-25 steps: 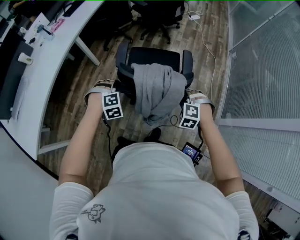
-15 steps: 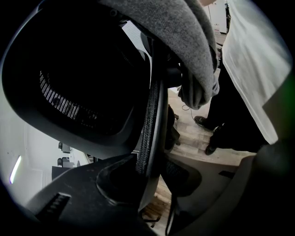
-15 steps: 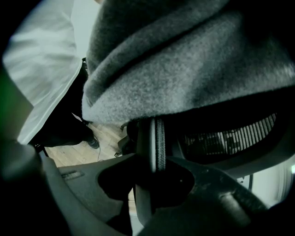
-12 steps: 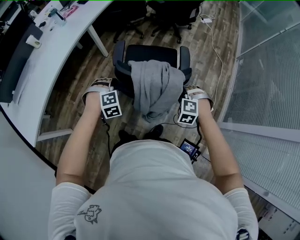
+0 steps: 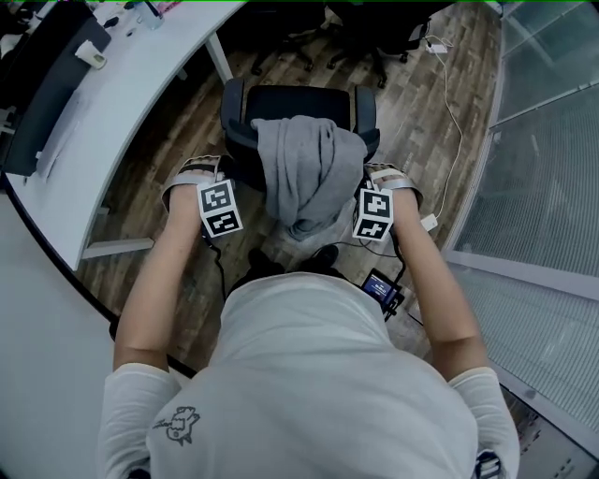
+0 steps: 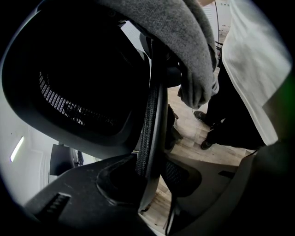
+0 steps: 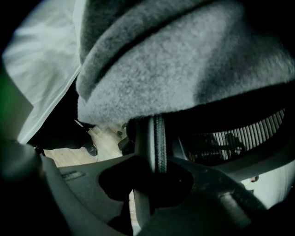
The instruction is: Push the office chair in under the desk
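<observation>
A black office chair point(image 5: 290, 105) stands in front of me with a grey garment point(image 5: 304, 173) draped over its backrest. The white desk point(image 5: 122, 103) runs along the left. My left gripper point(image 5: 225, 192) is at the backrest's left side. In the left gripper view the mesh rim point(image 6: 154, 120) runs between the left gripper's point(image 6: 152, 184) jaws, with floor showing beside it. My right gripper point(image 5: 370, 192) is at the right side. Its jaws are closing around the rim point(image 7: 156, 138), and a gap still shows in the right gripper point(image 7: 147, 179) view.
A desk leg point(image 5: 220, 61) stands just left of the chair. More black chairs point(image 5: 374, 28) are beyond it. A cable with a white adapter point(image 5: 429, 223) lies on the wood floor. A glass partition point(image 5: 552, 187) closes the right side. My own feet point(image 5: 323, 254) are behind the chair.
The chair has rolled forward and closer to the desk leg, and I have stepped after it. Both grippers have stayed at the backrest's sides.
</observation>
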A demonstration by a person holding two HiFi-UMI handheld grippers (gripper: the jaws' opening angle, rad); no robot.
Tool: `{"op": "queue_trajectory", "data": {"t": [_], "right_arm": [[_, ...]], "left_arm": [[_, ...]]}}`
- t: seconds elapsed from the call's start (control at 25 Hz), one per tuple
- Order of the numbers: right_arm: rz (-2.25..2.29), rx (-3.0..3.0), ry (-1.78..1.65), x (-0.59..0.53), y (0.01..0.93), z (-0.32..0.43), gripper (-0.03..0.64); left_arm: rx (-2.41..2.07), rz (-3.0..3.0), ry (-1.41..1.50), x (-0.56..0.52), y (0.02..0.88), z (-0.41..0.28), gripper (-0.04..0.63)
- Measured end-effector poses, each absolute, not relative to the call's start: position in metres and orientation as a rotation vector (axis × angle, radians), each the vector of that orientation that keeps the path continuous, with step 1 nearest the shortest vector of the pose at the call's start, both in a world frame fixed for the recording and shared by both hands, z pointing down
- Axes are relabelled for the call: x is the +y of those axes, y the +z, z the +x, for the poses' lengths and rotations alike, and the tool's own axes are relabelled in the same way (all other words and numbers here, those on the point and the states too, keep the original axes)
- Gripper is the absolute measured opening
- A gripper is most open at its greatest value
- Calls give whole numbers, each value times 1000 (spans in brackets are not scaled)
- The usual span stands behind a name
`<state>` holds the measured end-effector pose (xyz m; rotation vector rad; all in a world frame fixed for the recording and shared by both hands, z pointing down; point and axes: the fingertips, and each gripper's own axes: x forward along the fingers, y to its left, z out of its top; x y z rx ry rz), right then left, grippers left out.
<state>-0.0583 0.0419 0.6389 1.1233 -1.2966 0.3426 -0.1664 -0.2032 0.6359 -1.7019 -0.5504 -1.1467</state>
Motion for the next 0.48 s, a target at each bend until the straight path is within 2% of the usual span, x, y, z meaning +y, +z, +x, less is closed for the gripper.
{"op": "queue_trajectory", "data": {"t": [0.48], "right_arm": [[1008,-1363,272,-73,648,-112,71]], "left_arm": [[-440,-1758,-1215,-304,635,-253,149]]}}
